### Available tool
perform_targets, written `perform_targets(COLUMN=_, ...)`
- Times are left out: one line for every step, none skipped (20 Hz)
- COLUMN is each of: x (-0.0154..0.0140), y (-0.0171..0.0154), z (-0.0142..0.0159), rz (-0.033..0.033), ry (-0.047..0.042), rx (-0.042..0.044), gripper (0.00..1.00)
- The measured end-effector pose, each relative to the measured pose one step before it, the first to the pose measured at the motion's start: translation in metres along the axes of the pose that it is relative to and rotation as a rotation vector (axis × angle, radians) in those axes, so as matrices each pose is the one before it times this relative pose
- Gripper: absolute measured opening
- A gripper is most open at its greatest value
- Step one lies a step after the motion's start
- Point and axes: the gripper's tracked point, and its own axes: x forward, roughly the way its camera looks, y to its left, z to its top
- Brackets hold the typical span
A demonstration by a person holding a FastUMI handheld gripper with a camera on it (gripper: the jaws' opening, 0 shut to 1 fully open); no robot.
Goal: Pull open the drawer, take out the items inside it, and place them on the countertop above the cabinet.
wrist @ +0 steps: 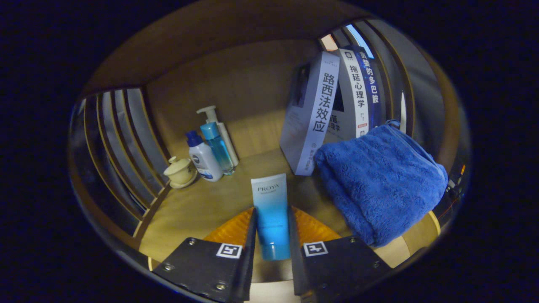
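The tool [271, 235] has its two fingers pressed on a blue tube [270, 214], which stands up between them over the wooden table [202, 206]. Just to the right lies one folded blue towel [381, 181], and behind it three books [337, 105] lean together. On the far left stand three bottles [212, 145] and one small cup [180, 171] with a lid.

Blue-white tube [270, 210] upright, clamped between hand-held gripper [271, 235] fingers, above wooden countertop [198, 206]
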Motion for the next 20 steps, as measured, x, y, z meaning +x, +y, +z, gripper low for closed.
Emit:
perform_targets(x=0.00197, y=-0.00254, z=-0.00313, rz=-0.01216, ry=0.01772, rx=0.00254, gripper=0.39)
perform_targets(x=0.00100, y=-0.00254, z=0.00039, rz=-0.01051, ry=0.00443, rx=0.00663, gripper=0.40)
perform_targets(x=-0.00190, y=-0.00260, z=0.00596, rz=-0.00412, ry=-0.01888, rx=0.00386, gripper=0.41)
perform_targets(x=-0.00327, y=-0.00339, z=0.00524, rz=-0.00298, ry=-0.01602, rx=0.00680, gripper=0.51)
perform_targets(x=-0.00572, y=0.00102, z=0.00293, rz=0.00503, ry=0.00110, rx=0.00987, gripper=0.61)
perform_targets(x=-0.00697, y=-0.00158, z=0.00089, rz=0.00081, ry=0.01551, rx=0.00190, gripper=0.71)
perform_targets(x=-0.00458, y=-0.00278, z=-0.00313, rz=0.00673, ry=0.01510, rx=0.00674, gripper=0.81)
perform_targets(x=-0.01131, y=-0.00118, z=0.00241, rz=-0.00025, ry=0.00242, rx=0.00357, gripper=0.91)
perform_targets(x=-0.01238, y=-0.00110, z=0.00316, rz=0.00987, ry=-0.00596, rx=0.00363, gripper=1.00)
perform_targets(x=-0.01137, y=-0.00237, z=0.00254, rz=0.00002, ry=-0.00715, rx=-0.00038, gripper=1.00)
perform_targets(x=-0.01299, y=-0.00154, z=0.00116, rz=0.01327, ry=-0.00499, rx=-0.00099, gripper=1.00)
perform_targets(x=-0.01355, y=0.00067, z=0.00015, rz=0.01388, ry=0.00538, rx=0.00407, gripper=1.00)
perform_targets(x=-0.01375, y=-0.00249, z=-0.00051, rz=0.00791, ry=0.00516, rx=0.00012, gripper=1.00)
perform_targets(x=-0.01493, y=-0.00347, z=-0.00013, rz=0.00578, ry=-0.00295, rx=-0.00571, gripper=1.00)
perform_targets(x=-0.01500, y=-0.00315, z=0.00226, rz=-0.00104, ry=-0.01069, rx=-0.00921, gripper=1.00)
perform_targets(x=-0.01523, y=-0.00320, z=0.00319, rz=0.00251, ry=-0.02077, rx=-0.02127, gripper=1.00)
perform_targets(x=-0.01464, y=-0.00169, z=0.00265, rz=0.00208, ry=-0.02313, rx=-0.02810, gripper=1.00)
perform_targets(x=-0.01605, y=-0.00340, z=0.00408, rz=-0.00417, ry=-0.02850, rx=-0.02345, gripper=1.00)
perform_targets(x=-0.01690, y=-0.00111, z=0.00276, rz=0.00240, ry=-0.02001, rx=-0.00943, gripper=1.00)
perform_targets(x=-0.01764, y=0.00323, z=0.00041, rz=0.01476, ry=-0.01267, rx=-0.00704, gripper=1.00)
